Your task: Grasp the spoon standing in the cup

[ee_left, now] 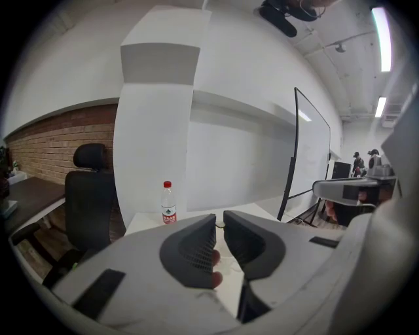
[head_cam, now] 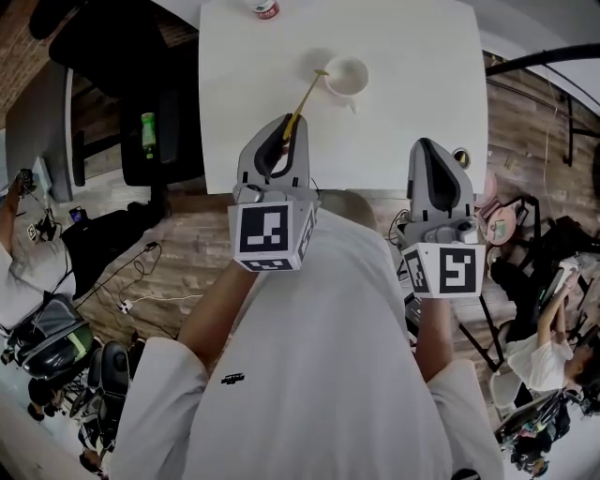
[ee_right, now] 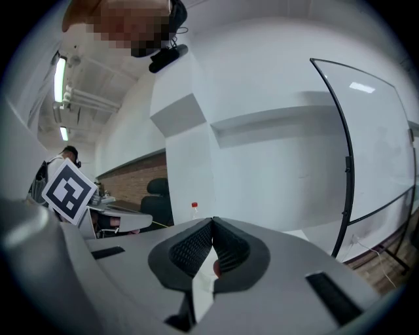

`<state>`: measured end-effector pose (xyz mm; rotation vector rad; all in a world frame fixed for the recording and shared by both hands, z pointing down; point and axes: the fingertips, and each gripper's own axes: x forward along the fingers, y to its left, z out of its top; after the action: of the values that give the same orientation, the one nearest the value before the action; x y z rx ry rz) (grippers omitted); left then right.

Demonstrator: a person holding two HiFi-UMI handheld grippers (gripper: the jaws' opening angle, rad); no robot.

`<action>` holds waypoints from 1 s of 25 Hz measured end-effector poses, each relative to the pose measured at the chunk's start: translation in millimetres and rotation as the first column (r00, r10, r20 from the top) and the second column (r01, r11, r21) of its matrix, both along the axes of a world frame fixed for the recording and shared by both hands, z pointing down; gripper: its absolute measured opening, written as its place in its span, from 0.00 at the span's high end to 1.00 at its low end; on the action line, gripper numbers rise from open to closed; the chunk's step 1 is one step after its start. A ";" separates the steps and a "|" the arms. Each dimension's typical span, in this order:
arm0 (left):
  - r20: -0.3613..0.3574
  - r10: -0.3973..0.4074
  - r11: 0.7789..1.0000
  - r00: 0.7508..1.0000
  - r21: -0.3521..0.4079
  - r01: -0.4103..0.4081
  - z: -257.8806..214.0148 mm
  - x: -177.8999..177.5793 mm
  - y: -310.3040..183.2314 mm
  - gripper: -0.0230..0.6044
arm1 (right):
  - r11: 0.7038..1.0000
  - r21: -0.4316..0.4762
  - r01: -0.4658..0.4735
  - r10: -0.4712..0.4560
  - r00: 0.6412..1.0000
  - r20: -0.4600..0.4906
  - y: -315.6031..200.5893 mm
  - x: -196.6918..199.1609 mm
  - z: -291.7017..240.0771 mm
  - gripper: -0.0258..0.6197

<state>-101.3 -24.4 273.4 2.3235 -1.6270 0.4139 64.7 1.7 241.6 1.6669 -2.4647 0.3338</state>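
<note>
A spoon [head_cam: 307,94] with a thin yellow handle slants across the white table [head_cam: 412,112]. Its far end lies at the left rim of the white cup [head_cam: 347,77]; whether it is still inside the cup I cannot tell. The near end of the handle runs between the tips of my left gripper [head_cam: 289,124], which is shut on it. In the left gripper view the jaws [ee_left: 219,220] stand almost together with only a narrow slit. My right gripper [head_cam: 427,142] hangs at the table's near edge, right of the cup, shut and empty [ee_right: 213,222]. The yellow handle [ee_right: 141,224] shows faintly in the right gripper view.
A water bottle with a red cap [head_cam: 265,8] stands at the table's far edge [ee_left: 169,203]. A black office chair [head_cam: 141,94] is left of the table. A glass whiteboard on a stand [ee_left: 311,157] is to the right. Bags and cables lie on the floor, and people sit at both sides.
</note>
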 end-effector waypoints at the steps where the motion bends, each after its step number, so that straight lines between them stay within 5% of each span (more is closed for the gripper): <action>1: -0.001 -0.005 1.000 1.000 0.005 0.005 -3.3 -1.9 2.3 0.89 | 1.000 0.003 0.002 -0.002 1.000 -0.003 0.7 2.1 -2.4 0.97; 25: -0.028 -0.053 0.994 0.998 0.093 0.055 -44.1 -36.2 27.8 0.89 | 0.996 0.046 0.073 -0.069 0.994 -0.084 2.6 -0.7 -31.0 0.97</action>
<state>-137.5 3.4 229.3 2.3353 -1.7280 0.3018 64.1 4.3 210.7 1.5726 -2.4835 0.1936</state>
